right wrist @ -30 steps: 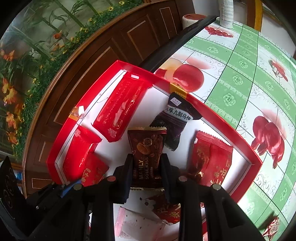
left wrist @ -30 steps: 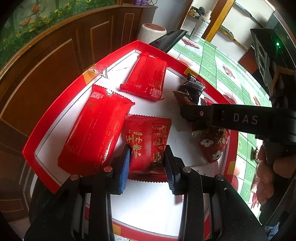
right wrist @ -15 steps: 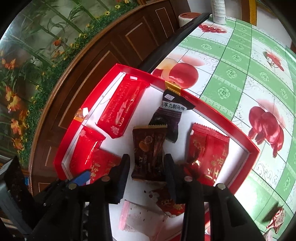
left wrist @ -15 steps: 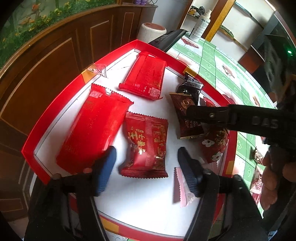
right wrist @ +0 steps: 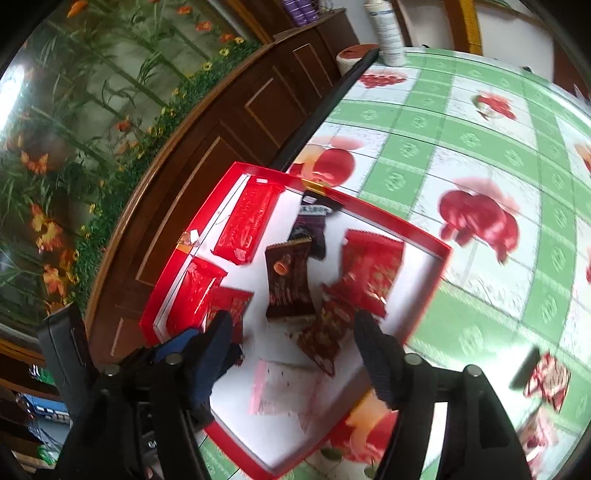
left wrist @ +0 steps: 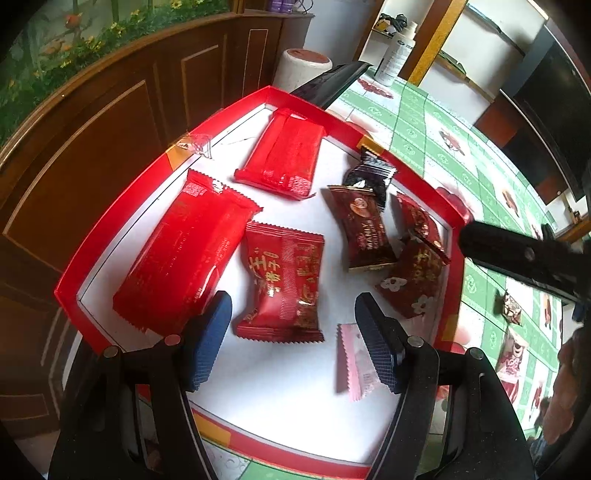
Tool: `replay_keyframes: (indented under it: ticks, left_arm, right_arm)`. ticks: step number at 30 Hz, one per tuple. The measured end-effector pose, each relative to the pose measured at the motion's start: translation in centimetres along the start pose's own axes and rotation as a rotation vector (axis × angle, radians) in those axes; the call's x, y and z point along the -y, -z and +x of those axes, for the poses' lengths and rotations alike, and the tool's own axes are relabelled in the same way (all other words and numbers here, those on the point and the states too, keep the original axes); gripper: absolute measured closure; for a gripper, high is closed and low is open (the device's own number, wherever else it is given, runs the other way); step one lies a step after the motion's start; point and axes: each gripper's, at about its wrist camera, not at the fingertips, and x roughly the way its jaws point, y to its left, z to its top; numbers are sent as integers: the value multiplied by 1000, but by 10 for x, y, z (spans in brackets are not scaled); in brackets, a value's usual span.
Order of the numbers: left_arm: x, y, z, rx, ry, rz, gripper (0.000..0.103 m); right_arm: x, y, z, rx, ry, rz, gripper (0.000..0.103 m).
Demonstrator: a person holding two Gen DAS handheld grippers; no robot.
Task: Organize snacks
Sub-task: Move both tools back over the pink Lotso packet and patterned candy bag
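Left wrist view: dark brown packet (left wrist: 369,232) reads "MANLY".

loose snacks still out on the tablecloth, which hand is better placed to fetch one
Right, probably. The loose snacks lie on the green tablecloth past the red tray's right side, nearest the right tool, whose jaws are opening with nothing between them. The left tool hangs open over the tray's other end.

counter (right wrist: 461,155) with green-checked fruit-print cloth; red tray (right wrist: 424,236) sits lower left of frame, white bottle (right wrist: 389,33) at top, loose snack packets (right wrist: 548,376) lower right.
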Motion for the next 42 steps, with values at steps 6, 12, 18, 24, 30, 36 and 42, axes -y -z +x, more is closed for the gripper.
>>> replay_keyframes:
  ticks: [6,12,18,24,30,36,42]
  left_arm:
    - [11,7,-14,11,1,26,31]
    - [27,16,-25,22,1,86,31]
    - [42,23,-32,27,6,144,31]
    - [56,29,-34,21,22,180,31]
    - [72,34,-34,9,41,219,31]
    - [97,42,-32,-8,76,272,31]
    - [128,53,-26,-40,114,338,31]
  right_arm:
    - [9,22,-21,22,-2,33,23]
    - [22,46,-42,59,-12,85,21]
    - [35,65,-58,81,-15,128,17]
    - [50,79,-72,97,-2,156,9]
    - [74,92,-95,108,27,180,8]
    - [106,107,-119,122,77,227,7]
    - [135,121,-139,145,98,307,7]
